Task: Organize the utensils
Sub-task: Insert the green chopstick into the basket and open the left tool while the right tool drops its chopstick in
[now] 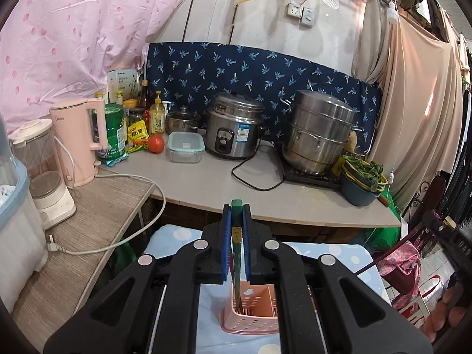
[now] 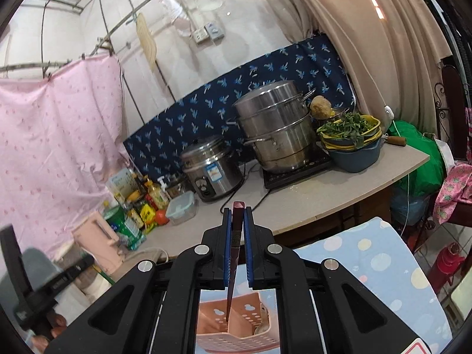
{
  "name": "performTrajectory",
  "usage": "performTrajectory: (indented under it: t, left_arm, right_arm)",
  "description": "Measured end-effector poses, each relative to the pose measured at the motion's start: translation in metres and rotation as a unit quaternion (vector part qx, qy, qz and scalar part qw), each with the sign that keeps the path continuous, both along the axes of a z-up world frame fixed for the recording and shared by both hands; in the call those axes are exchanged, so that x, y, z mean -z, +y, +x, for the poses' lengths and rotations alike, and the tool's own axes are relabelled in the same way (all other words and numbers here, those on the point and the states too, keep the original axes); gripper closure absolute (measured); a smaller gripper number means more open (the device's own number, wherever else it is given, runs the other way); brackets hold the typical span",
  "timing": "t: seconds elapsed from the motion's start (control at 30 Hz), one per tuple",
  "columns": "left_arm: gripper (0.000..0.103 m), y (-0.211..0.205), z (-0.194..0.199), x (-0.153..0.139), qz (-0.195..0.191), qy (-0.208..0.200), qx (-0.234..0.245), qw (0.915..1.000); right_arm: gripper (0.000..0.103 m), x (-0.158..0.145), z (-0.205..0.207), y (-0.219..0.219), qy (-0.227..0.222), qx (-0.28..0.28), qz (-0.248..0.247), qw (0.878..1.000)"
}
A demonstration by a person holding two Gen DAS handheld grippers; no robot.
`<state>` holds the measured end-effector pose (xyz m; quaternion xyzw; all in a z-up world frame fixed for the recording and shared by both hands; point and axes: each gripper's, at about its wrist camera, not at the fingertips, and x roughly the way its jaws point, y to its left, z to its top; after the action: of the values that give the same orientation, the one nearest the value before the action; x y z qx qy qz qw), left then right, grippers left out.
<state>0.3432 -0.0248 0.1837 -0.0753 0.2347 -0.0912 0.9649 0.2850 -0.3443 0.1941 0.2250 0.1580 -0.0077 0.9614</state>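
The green chopstick [image 1: 237, 230] sits pinched between my left gripper's [image 1: 237, 209] jaws, which are drawn in narrow against its two flanks. Its blunt green end pokes out just past the jaw tips, and the rest slants down and back under the jaws, its thin end inside the pink utensil holder [image 1: 250, 309] directly below them. That holder stands on a blue spotted cloth [image 1: 177, 233] beneath the jaws. Ahead of the jaws runs the grey worktop [image 1: 206, 183], carrying a rice cooker [image 1: 233, 129] and a steel steamer pot [image 1: 320, 132] well apart from my grip.

From the right wrist, a dark red chopstick [image 2: 236, 236] is gripped the same way: the right gripper's [image 2: 237, 211] jaws are closed narrow on it, its red top sticking up just beyond the tips. The shaft tapers downward below the jaws, and its point hangs within the open mouth of the pink holder [image 2: 236, 330], close to one inner wall; I cannot tell whether it touches the bottom. Off to the left of these jaws, blurred, I see the other gripper [image 2: 44, 289].
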Motion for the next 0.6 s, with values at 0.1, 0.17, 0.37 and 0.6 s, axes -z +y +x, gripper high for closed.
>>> performTrajectory:
  t: [0.1, 0.17, 0.37, 0.6]
  left_arm:
    - [0.096, 0.0, 0.003, 0.004, 0.0, 0.005, 0.0, 1.0]
    - [0.096, -0.001, 0.005, 0.007, -0.002, 0.008, 0.001, 1.0]
    - [0.096, -0.006, 0.006, 0.018, 0.001, 0.02, 0.004, 0.9998]
    - [0.096, -0.006, 0.006, 0.026, 0.004, 0.03, 0.004, 0.9995]
  right_arm:
    - [0.095, -0.011, -0.004, -0.005, -0.01, 0.006, -0.007, 1.0]
    - [0.095, -0.014, -0.005, -0.006, -0.012, 0.0, -0.003, 1.0]
    - [0.095, -0.01, 0.001, 0.004, -0.008, -0.016, -0.003, 1.0]
    - [0.094, 0.003, 0.014, 0.024, 0.009, -0.033, -0.02, 0.999]
